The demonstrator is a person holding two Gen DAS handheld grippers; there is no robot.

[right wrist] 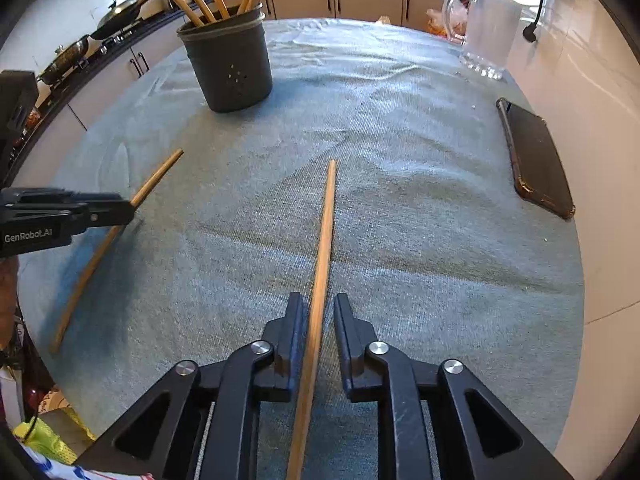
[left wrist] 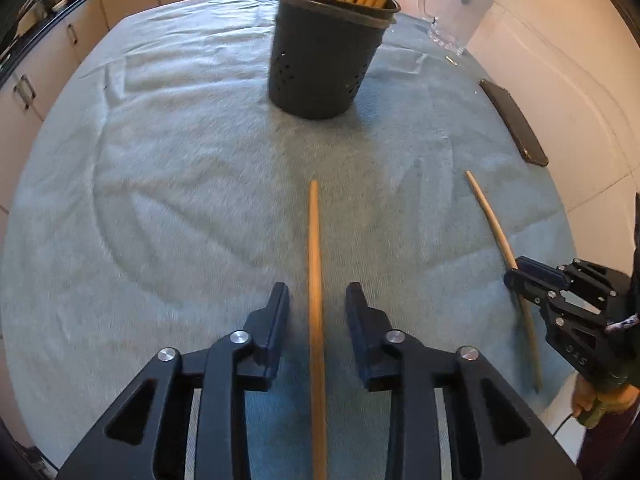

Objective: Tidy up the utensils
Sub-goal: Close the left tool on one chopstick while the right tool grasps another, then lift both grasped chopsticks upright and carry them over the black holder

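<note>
Two wooden chopsticks lie on a blue-grey cloth. One chopstick (left wrist: 315, 280) runs between the fingers of my left gripper (left wrist: 317, 300), which is open around it. The other chopstick (right wrist: 322, 264) runs between the fingers of my right gripper (right wrist: 319, 312), also open, with small gaps on each side. Each gripper shows in the other's view: the right gripper (left wrist: 516, 276) over its chopstick (left wrist: 492, 220), the left gripper (right wrist: 128, 210) over its chopstick (right wrist: 152, 180). A dark utensil holder (left wrist: 324, 52), also in the right wrist view (right wrist: 232, 64), stands farther back with several chopsticks in it.
A black phone (right wrist: 536, 156) lies at the cloth's right edge, also in the left wrist view (left wrist: 514, 122). A glass pitcher (right wrist: 486, 28) stands at the far right. Kitchen cabinets and a stove with pans (right wrist: 72, 56) lie beyond the table.
</note>
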